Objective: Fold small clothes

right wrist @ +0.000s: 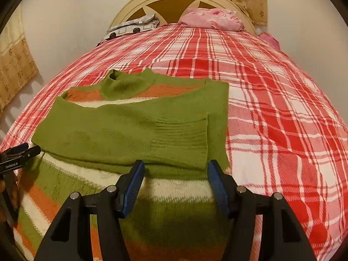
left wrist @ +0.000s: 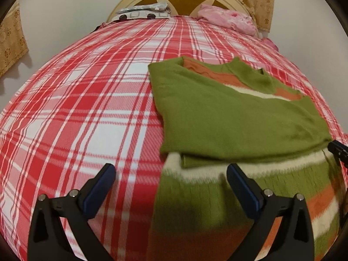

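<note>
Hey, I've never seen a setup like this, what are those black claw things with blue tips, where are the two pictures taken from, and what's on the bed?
There is no robot arm here. A person holds a two-finger gripper in each hand, and each gripper carries a wide-angle camera looking along its fingers. One picture comes from the left gripper, the other from the right gripper.

Both point down at a bed with a red and white checked bedspread. On it lies a striped sweater in green, orange and cream, its green sleeves folded across the body. By the headboard are a pink bundle of cloth and a patterned pillow.

Both grippers are open and hold nothing; they are near the sweater's lower part.
</note>
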### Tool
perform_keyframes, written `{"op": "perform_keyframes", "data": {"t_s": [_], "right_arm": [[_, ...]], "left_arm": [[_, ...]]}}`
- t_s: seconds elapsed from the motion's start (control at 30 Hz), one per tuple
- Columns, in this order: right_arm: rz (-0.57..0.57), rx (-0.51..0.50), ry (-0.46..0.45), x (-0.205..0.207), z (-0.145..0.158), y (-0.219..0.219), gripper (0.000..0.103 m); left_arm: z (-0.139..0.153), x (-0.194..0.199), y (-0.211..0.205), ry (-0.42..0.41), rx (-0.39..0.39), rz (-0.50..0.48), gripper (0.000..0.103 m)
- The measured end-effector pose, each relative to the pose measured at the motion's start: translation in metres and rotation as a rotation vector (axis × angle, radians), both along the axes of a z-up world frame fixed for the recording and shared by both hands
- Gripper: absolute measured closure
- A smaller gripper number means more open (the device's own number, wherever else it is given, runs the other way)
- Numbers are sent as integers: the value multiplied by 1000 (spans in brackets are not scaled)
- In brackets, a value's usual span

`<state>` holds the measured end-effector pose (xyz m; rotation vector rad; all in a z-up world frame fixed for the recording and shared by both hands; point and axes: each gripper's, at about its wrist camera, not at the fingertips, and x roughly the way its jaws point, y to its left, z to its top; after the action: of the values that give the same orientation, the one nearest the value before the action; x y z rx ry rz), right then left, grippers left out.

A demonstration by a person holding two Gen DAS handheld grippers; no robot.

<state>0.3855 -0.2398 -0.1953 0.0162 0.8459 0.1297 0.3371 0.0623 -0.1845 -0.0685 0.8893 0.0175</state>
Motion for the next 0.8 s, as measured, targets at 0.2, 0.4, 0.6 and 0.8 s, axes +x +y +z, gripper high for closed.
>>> {"op": "perform_keyframes", "data": {"t_s": [0.2,0.4,0.6,0.8], "right_arm": [[-18,-17,37,-12,-11,-6,42],[-40,-8,21,-27,-2,-8,42],[-18,-14,13,-56,3,-1,42],[4,-35,14,-89,1,4,42]], "left_arm": [[3,-17,-1,-27,8,-9,0],[16,-34,-2,-67,10,-23,0],[20,-57,-3,-78,-20,-35,0],[22,-81,-5,-76,-32,-51,0]]}}
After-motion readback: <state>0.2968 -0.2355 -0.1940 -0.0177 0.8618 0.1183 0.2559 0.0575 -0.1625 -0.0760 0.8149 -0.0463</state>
